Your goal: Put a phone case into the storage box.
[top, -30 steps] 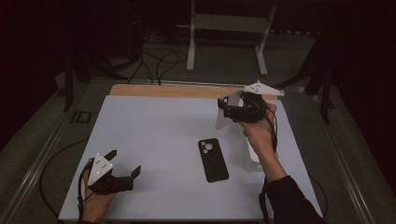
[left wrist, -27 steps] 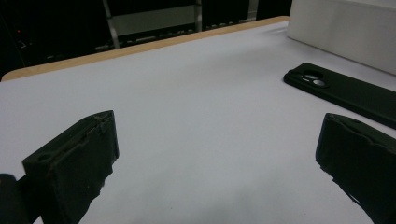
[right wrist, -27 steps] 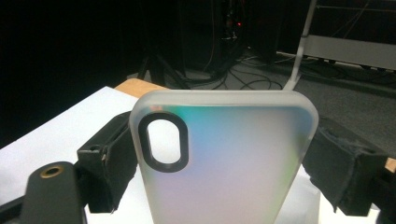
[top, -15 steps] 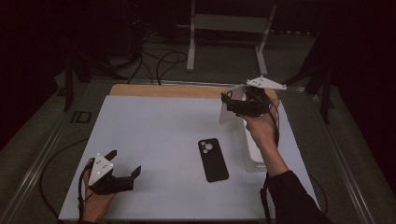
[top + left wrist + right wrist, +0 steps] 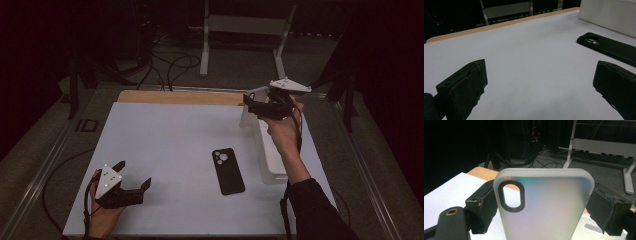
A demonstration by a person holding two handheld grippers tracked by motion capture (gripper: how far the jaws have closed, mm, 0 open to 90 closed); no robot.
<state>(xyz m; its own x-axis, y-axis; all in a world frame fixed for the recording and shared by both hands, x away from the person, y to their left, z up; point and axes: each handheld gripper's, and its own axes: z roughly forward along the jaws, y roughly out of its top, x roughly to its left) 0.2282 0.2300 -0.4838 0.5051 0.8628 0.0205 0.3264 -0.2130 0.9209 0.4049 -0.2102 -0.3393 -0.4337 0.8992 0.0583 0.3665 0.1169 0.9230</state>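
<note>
Right gripper (image 5: 257,107) holds a frosted phone case (image 5: 544,205) above the desk (image 5: 170,145); left gripper (image 5: 134,186) rests released.

The white-topped desk carries a white box (image 5: 272,150) at its right side, with a black phone case (image 5: 228,171) lying flat just left of it, camera cutout toward the far edge. Over the box's far end, the right gripper is raised off the desk, its fingers (image 5: 480,206) clenched on the frosted phone case's two long edges; the case stands upright between them, oval camera cutout at its upper left in the right gripper view. At the near left corner, the left gripper sits low, fingers (image 5: 464,87) spread wide with bare desk between them, the black phone case well apart to its right.
</note>
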